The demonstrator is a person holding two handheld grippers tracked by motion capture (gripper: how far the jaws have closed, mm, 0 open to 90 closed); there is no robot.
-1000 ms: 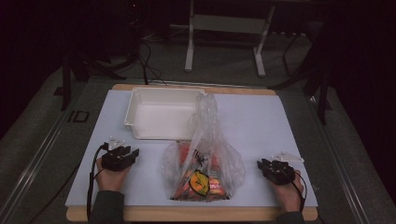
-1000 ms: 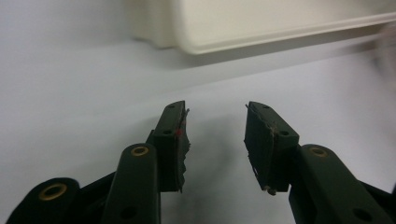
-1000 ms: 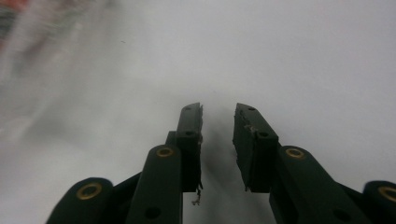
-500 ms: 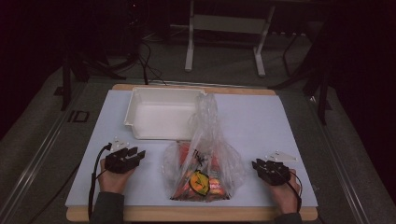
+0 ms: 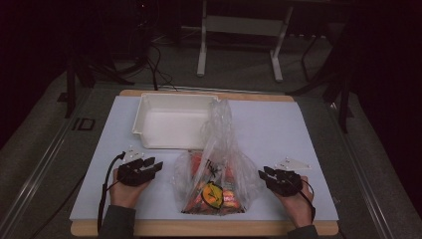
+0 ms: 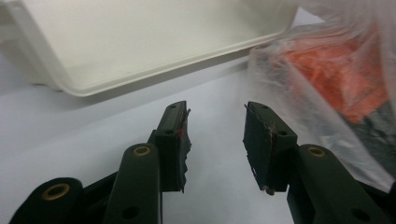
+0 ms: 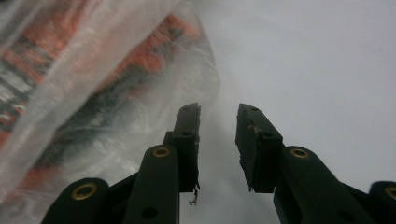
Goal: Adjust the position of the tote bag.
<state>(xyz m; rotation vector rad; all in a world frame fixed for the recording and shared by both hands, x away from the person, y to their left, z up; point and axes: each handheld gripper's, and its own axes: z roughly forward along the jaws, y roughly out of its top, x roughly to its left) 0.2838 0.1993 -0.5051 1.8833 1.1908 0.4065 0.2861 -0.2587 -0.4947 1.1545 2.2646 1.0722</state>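
Observation:
A clear plastic bag [image 5: 216, 169] of orange and black packets stands at the front middle of the table, its twisted top rising. My left gripper [image 5: 155, 166] lies just left of it, open and empty, pointing at the bag [image 6: 336, 79] and the white tray [image 6: 140, 79]; its jaws [image 6: 215, 126] frame bare mat. My right gripper [image 5: 262, 174] is just right of the bag, open. Its jaws [image 7: 218, 126] have just been opening, with nothing between them, and the bag's film [image 7: 93, 79] lies beside the left jaw.
An empty white tray [image 5: 169, 146] sits behind the bag at the back left of the pale mat [image 5: 278, 129]. The mat lies on a wooden board [image 5: 199, 228]. Dark floor, cables and table legs lie beyond.
Both hands have crept inward toward the bag, the left gripper to the right and the right gripper to the left. The bag and tray have stayed put.

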